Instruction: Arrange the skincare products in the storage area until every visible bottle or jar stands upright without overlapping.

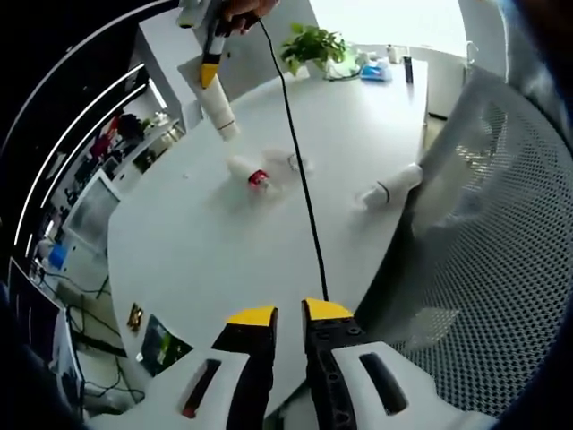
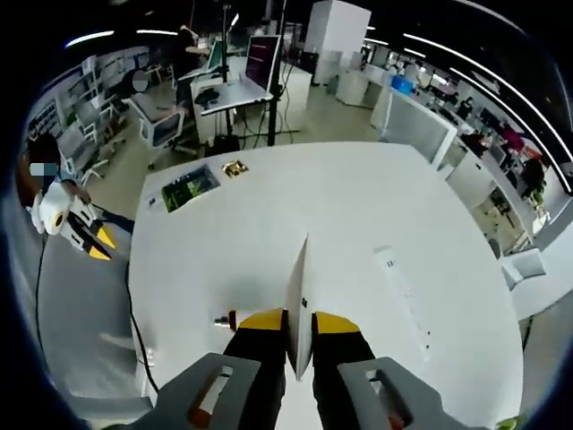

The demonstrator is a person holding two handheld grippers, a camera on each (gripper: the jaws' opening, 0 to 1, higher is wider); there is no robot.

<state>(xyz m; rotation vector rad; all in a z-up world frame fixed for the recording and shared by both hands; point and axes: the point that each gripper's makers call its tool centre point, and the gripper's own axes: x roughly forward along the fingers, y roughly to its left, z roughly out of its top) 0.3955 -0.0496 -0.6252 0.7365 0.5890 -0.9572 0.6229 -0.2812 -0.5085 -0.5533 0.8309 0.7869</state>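
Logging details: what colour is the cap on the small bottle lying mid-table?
Red; the small bottle shows best in the left gripper view.

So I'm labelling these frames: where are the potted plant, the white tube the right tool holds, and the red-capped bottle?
potted plant (image 1: pixel 313 45), left gripper view, on its leaves.
white tube (image 1: pixel 219 112), left gripper view, mid-body.
red-capped bottle (image 1: pixel 259 178), left gripper view, on the red cap.

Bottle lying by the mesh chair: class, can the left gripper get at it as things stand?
Probably yes. The bottle lies on open table with nothing between it and the empty left gripper; the mesh chair crowds one side, and the jaws need opening.
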